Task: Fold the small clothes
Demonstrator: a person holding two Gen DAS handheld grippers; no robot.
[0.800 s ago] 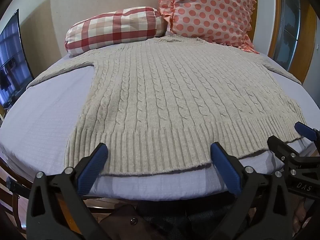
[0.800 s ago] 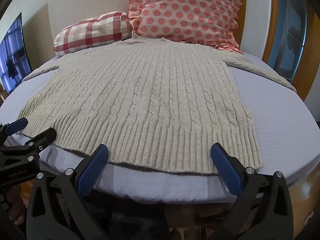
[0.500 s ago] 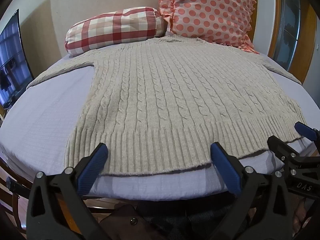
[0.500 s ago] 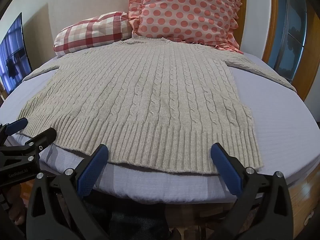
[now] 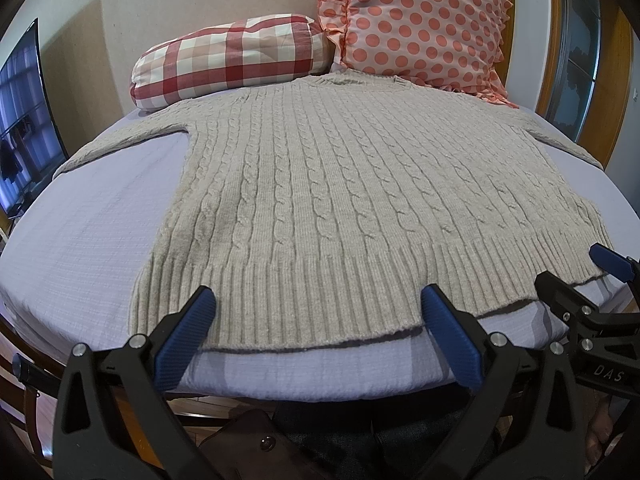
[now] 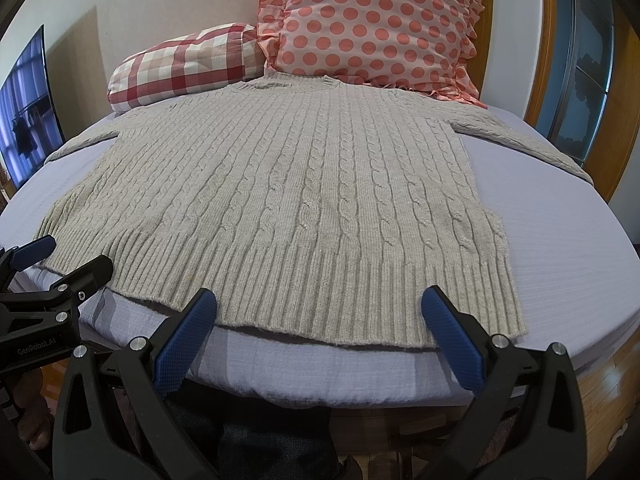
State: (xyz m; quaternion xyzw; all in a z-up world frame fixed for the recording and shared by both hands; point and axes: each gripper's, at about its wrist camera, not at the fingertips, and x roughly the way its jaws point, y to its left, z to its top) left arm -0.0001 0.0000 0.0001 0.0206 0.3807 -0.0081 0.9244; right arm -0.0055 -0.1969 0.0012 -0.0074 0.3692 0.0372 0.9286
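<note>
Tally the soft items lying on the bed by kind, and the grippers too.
Sweaters: 1, the beige cable-knit sweater, spread flat.
Pillows: 2, the red plaid pillow and the polka-dot pillow.
Grippers: 2, the left gripper and the right gripper, both open.
Total: 5

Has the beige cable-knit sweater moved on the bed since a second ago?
No. The beige cable-knit sweater lies flat as before, its collar still touching the polka-dot pillow and its hem at the same spot near the lilac bedsheet's front edge.
</note>
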